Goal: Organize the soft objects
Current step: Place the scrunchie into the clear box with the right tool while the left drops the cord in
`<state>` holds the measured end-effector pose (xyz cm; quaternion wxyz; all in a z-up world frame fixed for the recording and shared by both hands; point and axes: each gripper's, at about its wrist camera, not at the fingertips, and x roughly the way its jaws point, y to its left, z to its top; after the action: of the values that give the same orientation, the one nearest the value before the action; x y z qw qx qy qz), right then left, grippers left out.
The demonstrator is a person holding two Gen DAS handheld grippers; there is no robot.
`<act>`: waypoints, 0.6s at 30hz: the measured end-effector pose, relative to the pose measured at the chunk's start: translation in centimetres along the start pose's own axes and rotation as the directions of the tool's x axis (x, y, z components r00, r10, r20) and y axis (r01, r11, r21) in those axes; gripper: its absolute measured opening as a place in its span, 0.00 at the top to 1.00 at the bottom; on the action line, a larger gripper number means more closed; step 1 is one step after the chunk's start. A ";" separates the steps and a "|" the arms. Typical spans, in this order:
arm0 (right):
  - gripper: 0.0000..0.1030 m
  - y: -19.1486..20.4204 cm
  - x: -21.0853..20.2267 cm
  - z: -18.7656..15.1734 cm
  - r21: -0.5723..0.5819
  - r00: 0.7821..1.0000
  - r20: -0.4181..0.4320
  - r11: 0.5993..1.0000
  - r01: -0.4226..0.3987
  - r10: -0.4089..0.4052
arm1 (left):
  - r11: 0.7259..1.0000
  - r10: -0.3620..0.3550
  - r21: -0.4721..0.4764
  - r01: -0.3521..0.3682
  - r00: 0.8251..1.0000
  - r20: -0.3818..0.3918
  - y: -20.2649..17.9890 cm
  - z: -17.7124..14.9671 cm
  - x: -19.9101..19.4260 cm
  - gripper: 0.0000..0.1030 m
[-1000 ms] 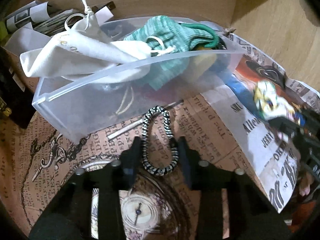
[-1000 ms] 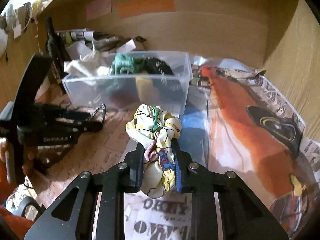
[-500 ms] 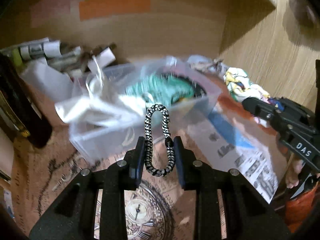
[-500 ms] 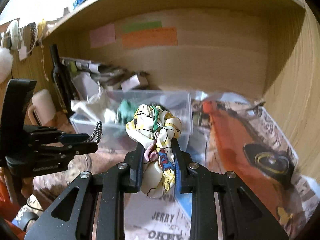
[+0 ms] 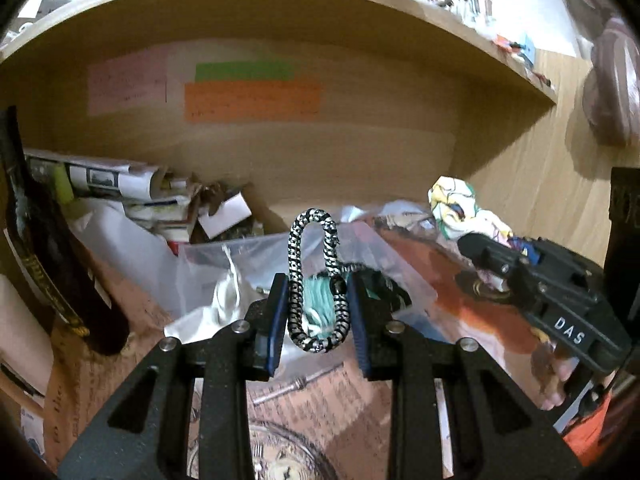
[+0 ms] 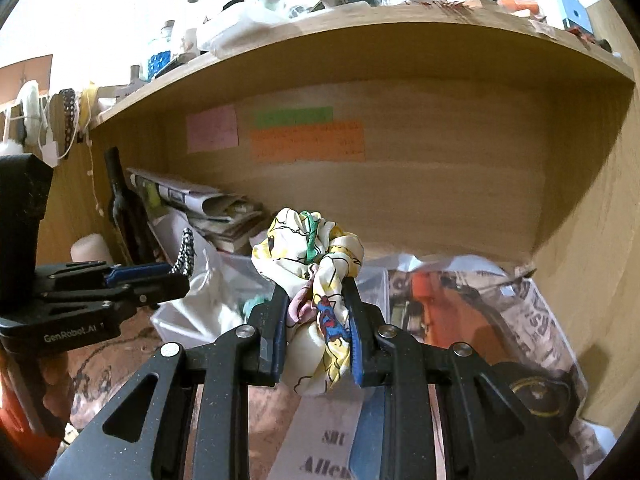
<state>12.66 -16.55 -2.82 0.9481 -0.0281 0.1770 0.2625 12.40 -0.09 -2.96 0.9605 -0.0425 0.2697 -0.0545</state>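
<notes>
1. Left gripper raised in front of the shelf recess, fingers pinching a black-and-white braided hair tie that stands up as a narrow loop between the blue pads.
2. Same hair tie seen edge-on from the right wrist view, poking up from the left gripper at the left side of that frame.
3. Right gripper clamped on a yellow-and-white printed fabric scrunchie, bunched cloth bulging above and hanging below the fingertips.
4. Scrunchie also visible in the left wrist view, at the tip of the right gripper, to the right of the hair tie and well apart from it.
5. Clear plastic bin sitting below and behind both held items, on the printed paper lining of the shelf floor.
6. Inside the bin: a white drawstring pouch on the left and a teal knitted piece partly hidden behind the left fingers.
7. Dark bottle leaning at the far left, rolled newspapers stacked behind the bin.
8. Pink, green and orange sticky notes stuck on the wooden back wall, writing too faint to read.
9. Metal pin or rod lying on the paper just ahead of the left fingers.
</notes>
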 end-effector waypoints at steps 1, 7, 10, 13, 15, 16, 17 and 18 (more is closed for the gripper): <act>0.78 0.0 0.3 0.2 0.000 1.000 0.002 1.000 0.000 0.000 | 1.000 -0.001 -0.004 0.001 1.000 0.002 0.1 0.3 0.2 0.73; 0.78 -0.3 2.1 0.9 0.031 1.000 -0.003 1.000 -0.007 0.007 | 0.999 0.005 -0.034 -0.005 1.000 0.010 0.7 1.4 1.6 0.73; 0.78 -0.4 3.6 0.9 0.040 1.000 -0.022 0.999 -0.005 0.006 | 0.999 0.011 -0.044 -0.011 1.000 -0.005 0.9 1.5 2.9 0.73; 0.78 -0.5 5.3 0.7 0.039 0.998 -0.056 0.999 0.000 0.002 | 0.999 0.027 -0.044 -0.028 0.999 -0.034 1.0 1.3 4.5 0.73; 0.78 -0.6 6.4 0.4 0.037 0.997 -0.081 0.999 0.006 -0.003 | 0.998 0.030 -0.049 -0.033 0.998 -0.063 1.2 1.1 5.9 0.73; 0.78 -0.8 7.0 0.2 0.039 0.995 -0.096 0.999 0.008 -0.004 | 0.998 0.027 -0.054 -0.032 0.997 -0.075 1.3 1.1 6.5 0.73; 0.78 -0.9 7.6 0.0 0.042 0.994 -0.108 0.999 0.009 -0.004 | 0.998 0.020 -0.061 -0.026 0.995 -0.094 1.5 1.0 7.3 0.73; 0.78 -1.1 8.2 -0.2 0.050 0.993 -0.121 0.999 0.012 -0.006 | 0.998 0.015 -0.067 -0.022 0.994 -0.108 1.6 1.0 7.9 0.73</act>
<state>19.68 -13.55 -5.96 0.9372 -0.0209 0.2406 0.2515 19.71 0.57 -6.33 0.9431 -0.0696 0.3229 -0.0385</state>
